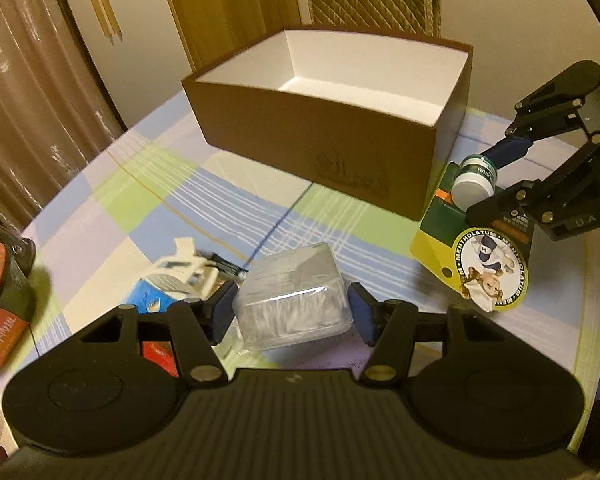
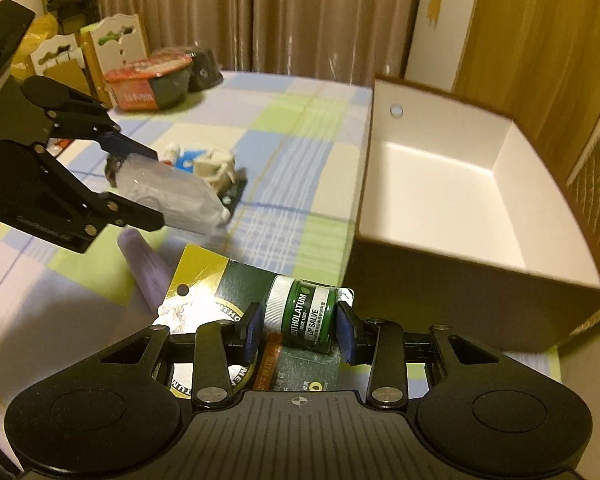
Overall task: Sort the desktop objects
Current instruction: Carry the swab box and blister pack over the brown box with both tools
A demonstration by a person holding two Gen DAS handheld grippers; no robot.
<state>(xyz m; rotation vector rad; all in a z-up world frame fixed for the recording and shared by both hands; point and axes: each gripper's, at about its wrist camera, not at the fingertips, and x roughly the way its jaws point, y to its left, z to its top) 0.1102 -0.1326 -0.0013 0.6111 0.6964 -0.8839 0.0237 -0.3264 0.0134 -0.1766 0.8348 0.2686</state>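
Both tongs hold cargo near a large open box, the landmark here. Left tongs straddle a clear plastic tub with rounded corners; in the right wrist view the blue pads clamp its sides and it seems lifted off the worktop, though blur makes that uncertain. Right tongs pinch a small green lip salve jar with a ribbed white cap, lying on its side on a glossy green and yellow backing card just beside the box's near right corner.

The box is brown card outside, plain white inside, with stiff straight walls. A small pale round thing shows on the inner wall; what it is cannot be told. The rest of the interior in view is bare.

Judging by this, each piece is gripped and ready to carry. Next, each would need raising above the box rim and releasing inside, if the box is the sorting place.

Left of the box, on the checked cloth, lie a blurred blue and white packet and red cartons.
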